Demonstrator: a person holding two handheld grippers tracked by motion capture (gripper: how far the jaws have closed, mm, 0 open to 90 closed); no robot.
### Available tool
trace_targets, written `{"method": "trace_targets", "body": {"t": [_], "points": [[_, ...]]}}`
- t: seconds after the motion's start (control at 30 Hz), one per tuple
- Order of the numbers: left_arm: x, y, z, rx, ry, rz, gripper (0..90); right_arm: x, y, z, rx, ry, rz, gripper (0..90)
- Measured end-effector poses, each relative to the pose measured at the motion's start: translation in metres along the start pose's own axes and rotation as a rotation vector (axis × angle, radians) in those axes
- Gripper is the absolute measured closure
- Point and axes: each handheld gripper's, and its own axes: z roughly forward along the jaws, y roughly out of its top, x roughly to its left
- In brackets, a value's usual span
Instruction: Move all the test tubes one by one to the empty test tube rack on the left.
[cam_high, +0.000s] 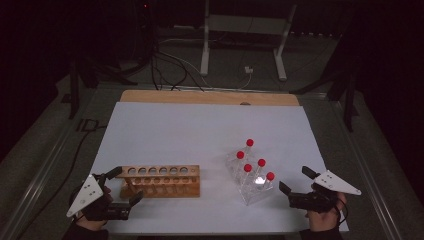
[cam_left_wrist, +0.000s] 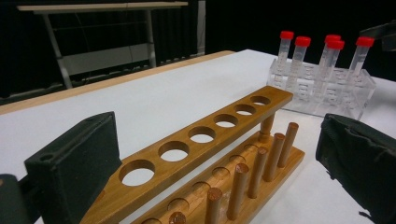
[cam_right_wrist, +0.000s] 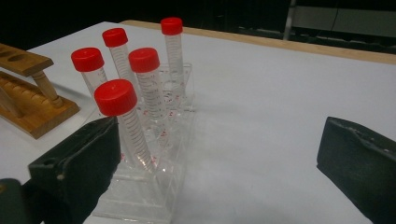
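Five red-capped tubes (cam_right_wrist: 140, 88) stand in one clear plastic rack (cam_high: 248, 185). One wooden rack (cam_high: 162, 181) sits beside it, its top bar showing six round holes, all unfilled. Two grippers are about, one left (cam_high: 120, 187) and one right (cam_high: 296, 181).

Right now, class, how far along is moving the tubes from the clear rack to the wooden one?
Done: nothing; the wooden rack has six empty holes. In hand: nothing; the left gripper and right gripper are open. Left: all five red-capped tubes stand in the clear rack.
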Motion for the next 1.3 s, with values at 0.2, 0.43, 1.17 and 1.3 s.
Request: {"method": "trace_targets", "body": {"t": [0.2,0.43,1.17,1.3], "points": [[0.001,0.002,0.0,-0.01,-0.008,-0.018,0.5,0.0,0.004,-0.003,-0.018,0.014,0.004,0.0],[0.0,0.005,-0.001,-0.021,-0.021,-0.023,0.5,0.007,0.017,-0.012,-0.044,0.006,-0.038,0.0],[-0.003,0.006,-0.001,-0.031,-0.055,-0.004,0.5,0.037,0.028,-0.004,0.065,0.052,-0.003,0.0],[-0.003,0.006,-0.001,-0.027,-0.055,-0.003,0.5,0.038,0.026,-0.002,0.102,0.048,-0.003,3.2]]}}
